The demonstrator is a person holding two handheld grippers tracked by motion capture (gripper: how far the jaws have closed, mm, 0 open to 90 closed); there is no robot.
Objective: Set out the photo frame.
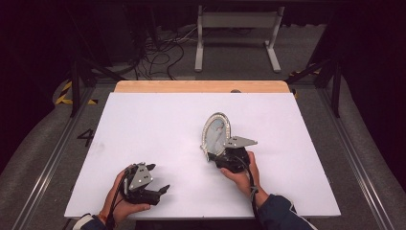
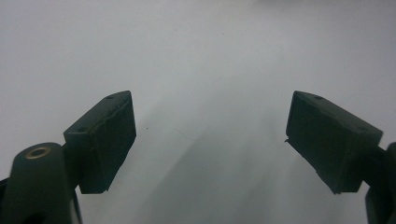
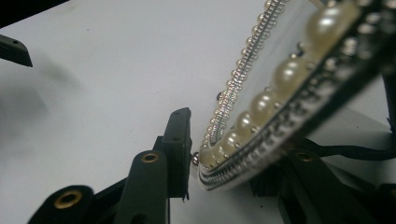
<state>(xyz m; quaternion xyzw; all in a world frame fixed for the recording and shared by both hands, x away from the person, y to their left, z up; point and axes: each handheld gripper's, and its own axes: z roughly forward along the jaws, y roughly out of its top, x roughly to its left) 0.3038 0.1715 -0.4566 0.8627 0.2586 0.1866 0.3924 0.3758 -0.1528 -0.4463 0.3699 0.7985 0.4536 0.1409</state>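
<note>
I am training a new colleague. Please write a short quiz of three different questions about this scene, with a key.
1. True or false: the oval pearl-rimmed picture frame lies flat on the white table.
2. Which gripper has this frame between its jaws? A) left gripper B) right gripper
3. What is between the left gripper's open jaws?

Key
1. False: it stands tilted on its lower edge.
2. B.
3. Nothing; they are wide apart over bare table.
</note>
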